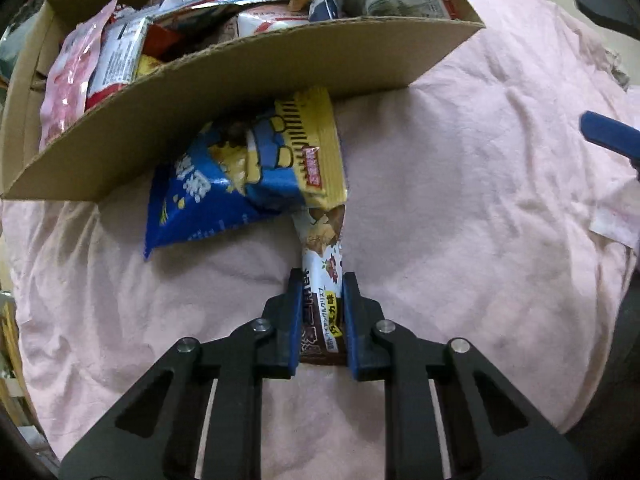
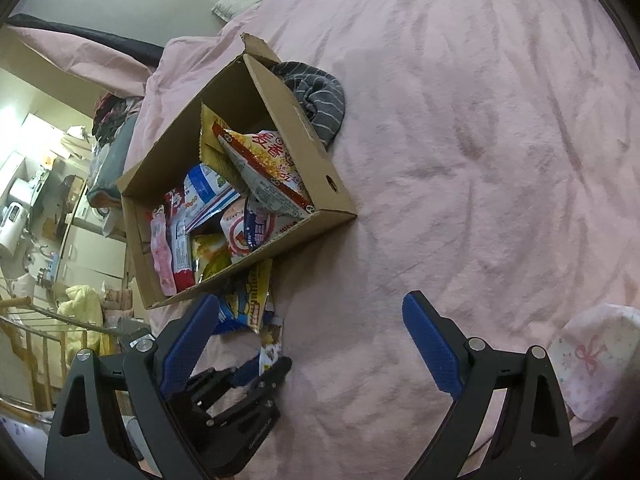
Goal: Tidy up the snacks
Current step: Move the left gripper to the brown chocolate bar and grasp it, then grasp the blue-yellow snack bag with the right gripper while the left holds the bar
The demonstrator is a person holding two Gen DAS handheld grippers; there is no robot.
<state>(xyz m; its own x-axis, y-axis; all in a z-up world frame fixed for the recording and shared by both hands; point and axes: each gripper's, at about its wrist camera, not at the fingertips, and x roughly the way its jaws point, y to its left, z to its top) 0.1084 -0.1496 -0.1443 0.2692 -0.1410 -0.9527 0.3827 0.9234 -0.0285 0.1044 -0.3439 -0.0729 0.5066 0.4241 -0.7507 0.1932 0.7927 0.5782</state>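
A brown-and-white snack bar (image 1: 324, 280) lies on the pink bedspread, and my left gripper (image 1: 322, 280) is shut on its near end, blue pads pressing both sides. The bar's far end slips under a yellow and blue snack bag (image 1: 256, 172) leaning against the cardboard box (image 1: 240, 92). That box holds several snack packets. In the right wrist view the same box (image 2: 336, 196) sits at centre left, with the left gripper (image 2: 276, 364) and the bar (image 2: 270, 344) below it. My right gripper (image 2: 316, 328) hangs open over bare bedspread, nothing between its fingers.
A pink bedspread (image 2: 480, 140) covers the whole surface. A grey striped cloth (image 2: 320, 96) lies behind the box. A white patterned pouch (image 2: 592, 356) sits at the right edge. Room furniture and a drying rack stand beyond the bed's left edge.
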